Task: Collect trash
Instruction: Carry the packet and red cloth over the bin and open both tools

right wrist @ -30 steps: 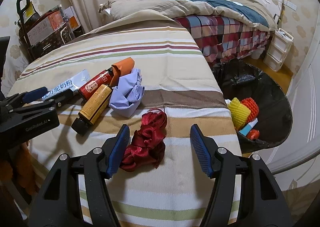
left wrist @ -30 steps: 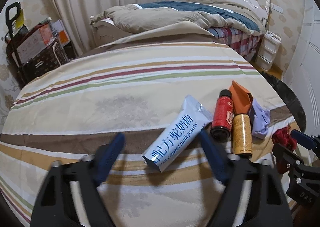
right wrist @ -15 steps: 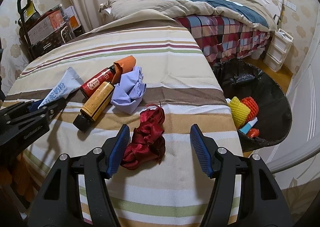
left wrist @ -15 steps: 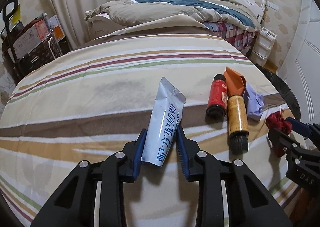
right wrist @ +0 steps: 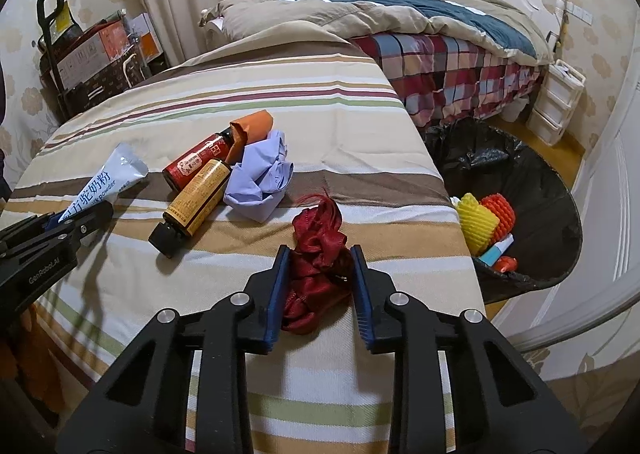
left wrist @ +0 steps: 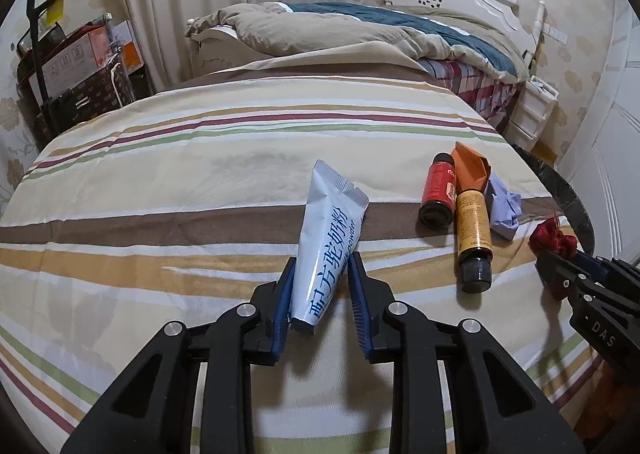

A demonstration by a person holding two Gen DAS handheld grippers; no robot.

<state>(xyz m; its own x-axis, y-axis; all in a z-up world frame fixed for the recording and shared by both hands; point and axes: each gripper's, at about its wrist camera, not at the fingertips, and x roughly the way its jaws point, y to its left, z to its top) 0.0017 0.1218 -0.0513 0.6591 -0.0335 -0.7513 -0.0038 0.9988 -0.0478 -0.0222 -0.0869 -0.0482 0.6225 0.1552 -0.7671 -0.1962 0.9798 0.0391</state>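
My left gripper (left wrist: 320, 266) is shut on a white milk-powder sachet (left wrist: 329, 238) with blue print, held tilted above the striped cloth. The sachet also shows in the right wrist view (right wrist: 106, 181). My right gripper (right wrist: 318, 258) is shut on a crumpled dark red ribbon (right wrist: 318, 250) near the table's right edge. A red bottle (left wrist: 438, 189), a yellow bottle (left wrist: 472, 230), an orange wrapper (left wrist: 470, 169) and crumpled lilac paper (left wrist: 502, 207) lie together on the cloth between the grippers.
A black-lined trash bin (right wrist: 532, 173) stands on the floor right of the table, holding yellow and orange foam nets (right wrist: 486, 217). A bed (right wrist: 420, 25) lies behind, white drawers (right wrist: 558, 101) at far right, a cart with boxes (right wrist: 92, 57) at far left.
My left gripper closed on the sachet and lifted it upright. My right gripper moved forward and closed on the red ribbon.
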